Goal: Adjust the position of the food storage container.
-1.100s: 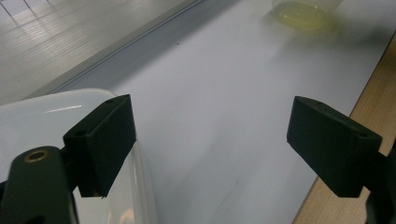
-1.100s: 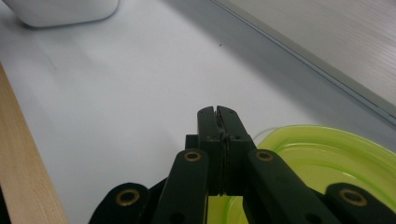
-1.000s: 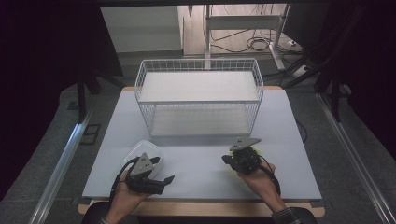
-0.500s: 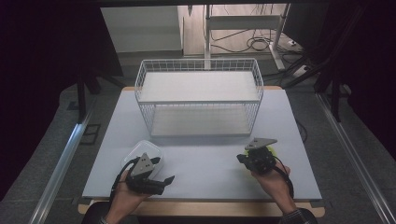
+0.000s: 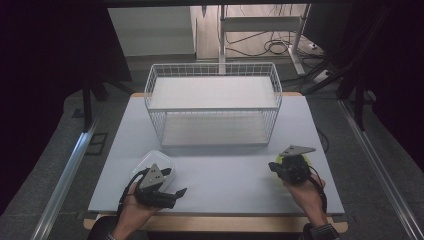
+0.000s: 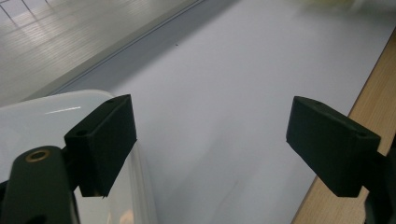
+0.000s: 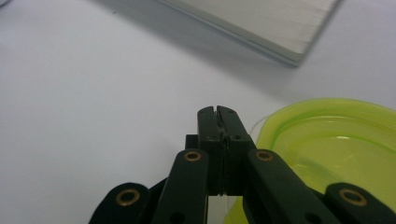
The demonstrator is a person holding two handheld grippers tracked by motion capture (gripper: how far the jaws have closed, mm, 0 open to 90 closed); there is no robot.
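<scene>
A pale grey table top (image 5: 220, 175) with a wooden front edge carries a white wire basket (image 5: 213, 107) at its far side, with free space in front of the basket. The left gripper (image 5: 172, 192), jaws wide apart and empty, is just beside a clear plastic container (image 5: 162, 162) in front of the basket's left end. The right gripper (image 5: 274, 167), jaws pressed together on nothing, is over a yellow-green plastic lid (image 7: 345, 149) in front of the basket's right end.

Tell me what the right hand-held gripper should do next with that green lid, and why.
Probably open its jaws: the right hand-held gripper is shut with nothing between its jaws, and the yellow-green lid lies right beside them on the table. Opened, it could take the lid's rim.
</scene>
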